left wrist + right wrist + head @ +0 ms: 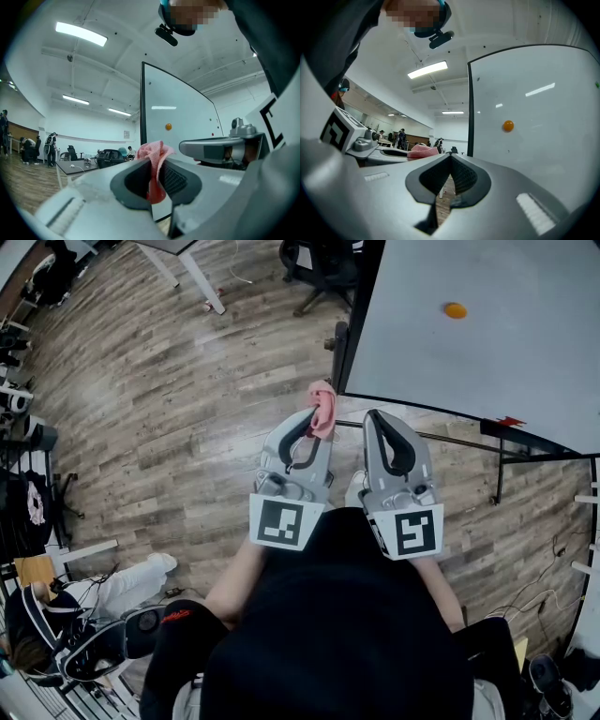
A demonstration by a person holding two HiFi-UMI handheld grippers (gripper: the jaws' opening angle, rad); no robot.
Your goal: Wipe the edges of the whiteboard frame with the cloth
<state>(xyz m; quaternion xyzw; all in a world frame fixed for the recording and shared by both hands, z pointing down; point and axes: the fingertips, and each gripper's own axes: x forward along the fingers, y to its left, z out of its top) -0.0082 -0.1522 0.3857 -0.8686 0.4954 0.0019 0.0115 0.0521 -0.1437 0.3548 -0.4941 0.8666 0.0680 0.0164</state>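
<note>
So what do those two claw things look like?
They match. The left claw and right claw are light grey plastic shells that narrow to a point, with black ribbed pads inside. Each has a white cube at the back, printed with a black square marker. The person wears a black top.

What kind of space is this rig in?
Probably an open-plan office or lab: a freestanding whiteboard, wood-plank floor, an office chair and desks beyond it, and strip lights on the ceiling.
</note>
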